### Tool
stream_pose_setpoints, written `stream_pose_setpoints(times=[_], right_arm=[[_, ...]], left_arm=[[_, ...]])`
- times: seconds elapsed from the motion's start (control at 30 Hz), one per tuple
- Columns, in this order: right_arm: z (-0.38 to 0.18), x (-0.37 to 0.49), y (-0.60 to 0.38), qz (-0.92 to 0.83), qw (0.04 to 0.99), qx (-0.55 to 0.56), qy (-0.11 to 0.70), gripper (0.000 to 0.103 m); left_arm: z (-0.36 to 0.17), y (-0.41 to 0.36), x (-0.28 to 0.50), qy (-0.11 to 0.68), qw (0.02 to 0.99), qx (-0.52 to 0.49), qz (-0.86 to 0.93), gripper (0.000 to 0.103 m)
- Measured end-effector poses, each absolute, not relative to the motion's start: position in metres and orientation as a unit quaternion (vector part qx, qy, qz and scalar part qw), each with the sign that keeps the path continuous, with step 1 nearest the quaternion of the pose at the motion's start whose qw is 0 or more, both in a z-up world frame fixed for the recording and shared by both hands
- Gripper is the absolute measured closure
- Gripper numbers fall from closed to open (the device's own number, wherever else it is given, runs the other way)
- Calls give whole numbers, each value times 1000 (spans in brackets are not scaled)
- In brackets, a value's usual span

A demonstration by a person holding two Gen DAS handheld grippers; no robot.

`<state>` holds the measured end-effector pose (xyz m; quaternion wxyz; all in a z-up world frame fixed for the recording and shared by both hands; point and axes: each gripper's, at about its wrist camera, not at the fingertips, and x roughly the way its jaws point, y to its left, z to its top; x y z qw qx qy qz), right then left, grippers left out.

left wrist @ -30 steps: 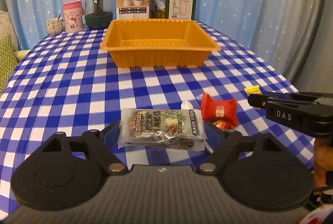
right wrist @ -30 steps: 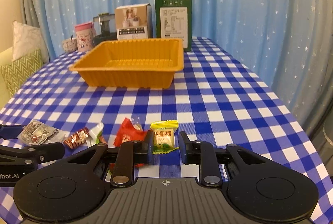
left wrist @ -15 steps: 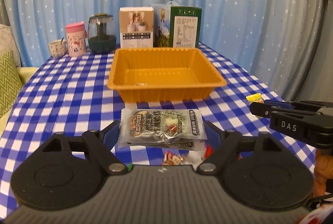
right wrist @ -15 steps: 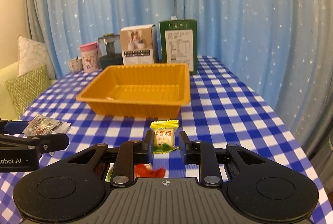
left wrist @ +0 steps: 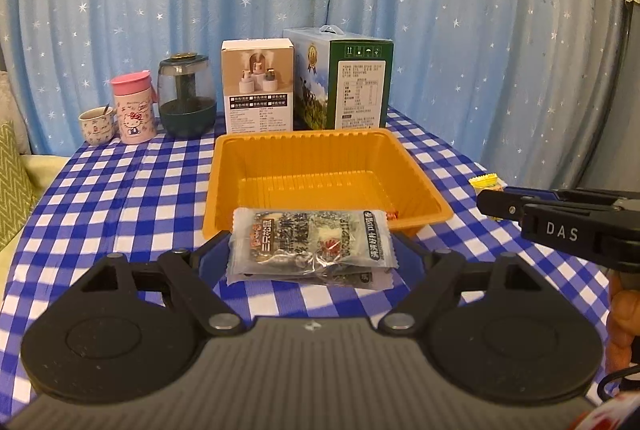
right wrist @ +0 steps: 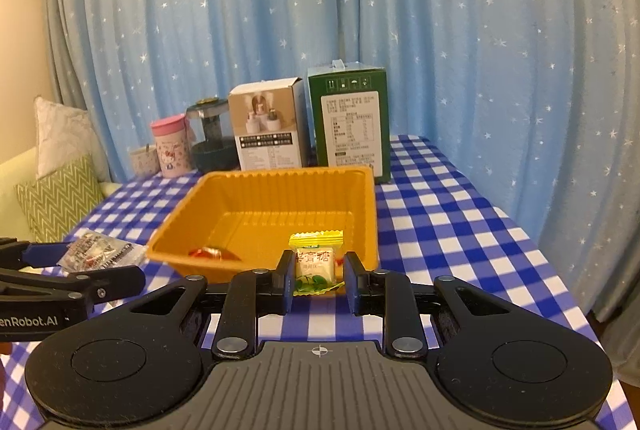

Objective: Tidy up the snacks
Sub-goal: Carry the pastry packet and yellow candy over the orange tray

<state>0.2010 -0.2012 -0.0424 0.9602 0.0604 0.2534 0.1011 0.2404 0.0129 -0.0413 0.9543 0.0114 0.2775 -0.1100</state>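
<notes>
Left gripper (left wrist: 310, 250): jaws set wide, clamped on the two ends of a clear snack pack (left wrist: 310, 248), held flat and clear of the counter (left wrist: 120, 198), just short of the tray's near rim. Right gripper (right wrist: 318, 276): jaws nearly closed, pinching a small yellow-topped candy (right wrist: 316, 262) upright by its sides, raised in front of the tray's near wall; in the left view it shows at the right edge with part of a hand (left wrist: 622, 318) below it. Counter: blue-and-white check cloth. Tray (right wrist: 372, 214): orange, ribbed, rectangular, mid-counter beyond both grippers; a red-orange wrapped sweet (right wrist: 212, 253) lies inside by the near wall; the floor is otherwise bare where visible. Back row, behind the tray, left to right: small patterned cup (left wrist: 96, 124) with a spoon, pink lidded tumbler (left wrist: 134, 108), dark glass jar (left wrist: 186, 98), white box (left wrist: 258, 86), green carton (left wrist: 352, 86) with a handle; the two boxes stand side by side just beyond the tray's far rim. Backdrop: blue curtain (left wrist: 480, 30) with white stars. Far left: cushions (right wrist: 60, 190), one with a green zigzag.
</notes>
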Motion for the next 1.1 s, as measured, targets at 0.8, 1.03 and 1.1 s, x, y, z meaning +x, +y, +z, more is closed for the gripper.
stream_pose_setpoints(times=[0.8, 1.03, 1.1], right_arm=[[-73, 327, -187, 92, 942, 135, 295, 77], [-76, 333, -187, 88, 941, 137, 297, 77], [-77, 335, -188, 87, 940, 137, 299, 77]], left_arm=[[-71, 23, 360, 296, 949, -9, -104, 21], [-75, 20, 369, 298, 948, -10, -109, 20], [-76, 19, 371, 297, 948, -12, -111, 19]])
